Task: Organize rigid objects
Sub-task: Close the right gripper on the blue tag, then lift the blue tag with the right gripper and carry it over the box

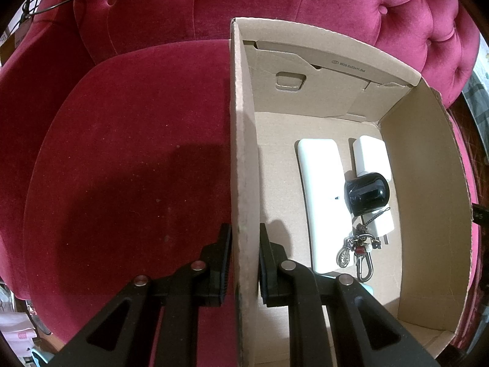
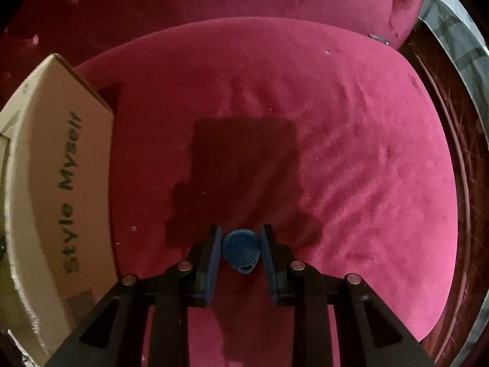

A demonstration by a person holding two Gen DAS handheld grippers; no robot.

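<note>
My left gripper (image 1: 244, 235) straddles the left wall of an open cardboard box (image 1: 243, 140), one finger outside and one inside; the jaws look closed against the wall. Inside the box lie a long white block (image 1: 321, 189), a white adapter (image 1: 371, 156), a black rounded device (image 1: 366, 194) and a keychain with a clasp (image 1: 357, 250). My right gripper (image 2: 240, 238) has its jaws on either side of a small blue key fob (image 2: 241, 252), touching its sides, just above the red velvet seat (image 2: 336, 153). The box's outer side (image 2: 61, 183) stands to its left.
The box sits on a round red velvet chair seat (image 1: 122, 168) with a tufted backrest (image 1: 336, 0) behind. The seat's right edge drops to a dark floor (image 2: 467, 183). Clutter shows at the left edge (image 1: 18, 336).
</note>
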